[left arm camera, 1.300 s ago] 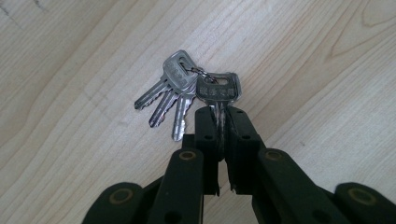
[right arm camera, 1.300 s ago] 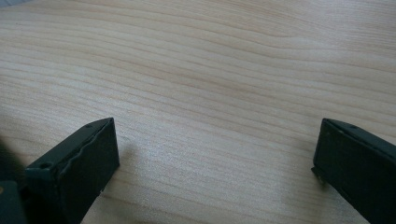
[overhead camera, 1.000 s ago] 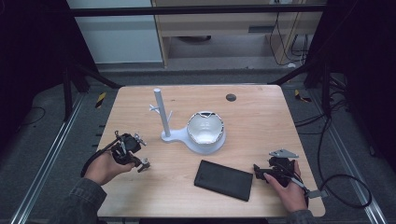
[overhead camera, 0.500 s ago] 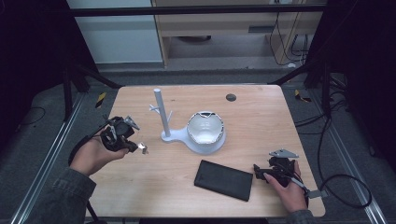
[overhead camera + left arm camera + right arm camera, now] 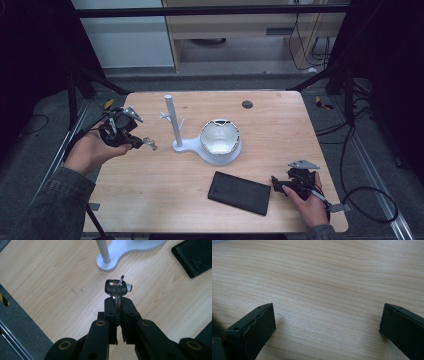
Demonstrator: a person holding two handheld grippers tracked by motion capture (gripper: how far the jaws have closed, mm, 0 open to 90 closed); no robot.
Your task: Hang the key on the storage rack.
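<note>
A bunch of keys with a black head sticks up from between the jaws of my left gripper, which is shut on it. In the high view that left gripper is held above the table's left side, the keys pointing toward a white stand with a post and small pegs. A white bowl sits on the stand's base. My right gripper rests low at the table's front right, and in its own view its fingers stand wide apart over bare wood.
A black wallet-like case lies on the wooden table just left of my right gripper. A small dark round disc sits near the table's far edge. Dark floor and cables surround the table.
My left hand has lifted the keys off the table and carried them up and back toward the white stand. The right hand has stayed put.
</note>
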